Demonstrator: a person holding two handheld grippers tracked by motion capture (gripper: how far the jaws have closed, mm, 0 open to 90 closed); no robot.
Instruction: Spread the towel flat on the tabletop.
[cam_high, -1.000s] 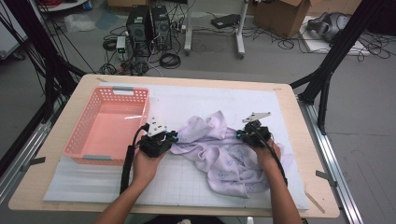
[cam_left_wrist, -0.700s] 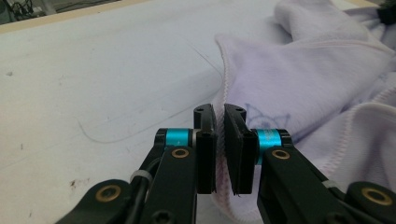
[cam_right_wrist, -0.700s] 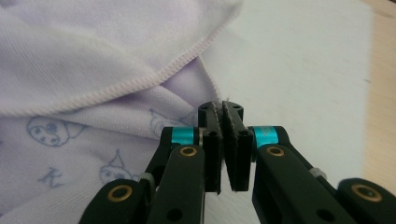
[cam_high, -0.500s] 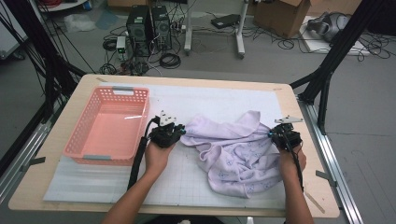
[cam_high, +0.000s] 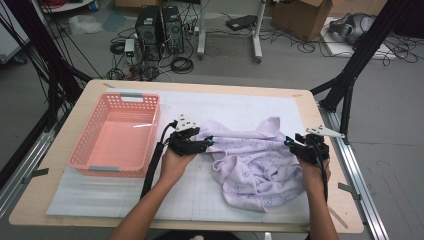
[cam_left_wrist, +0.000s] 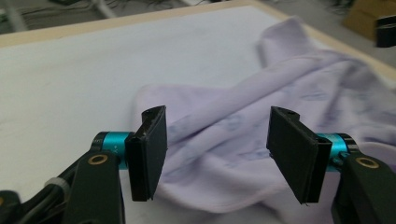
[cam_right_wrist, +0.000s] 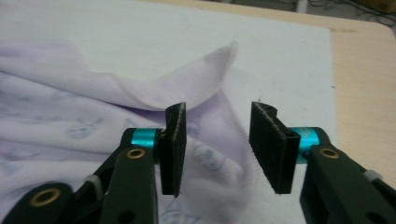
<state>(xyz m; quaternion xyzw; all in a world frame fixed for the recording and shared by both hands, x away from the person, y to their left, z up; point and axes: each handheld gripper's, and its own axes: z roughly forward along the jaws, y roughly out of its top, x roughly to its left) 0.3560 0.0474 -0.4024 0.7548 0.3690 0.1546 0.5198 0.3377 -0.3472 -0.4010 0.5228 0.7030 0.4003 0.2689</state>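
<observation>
Your surface (cam_high: 320, 200) carries the pink basket (cam_high: 116, 136) at left and the lilac printed cloth (cam_high: 255, 167), now pulled wider across the white mat. Both jaws have just been opening: your left hand-held gripper (cam_high: 202, 144) and right hand-held gripper (cam_high: 291, 145) stand apart over the cloth's edges, pressing nothing. The spread looks finished; regrasp next.
</observation>
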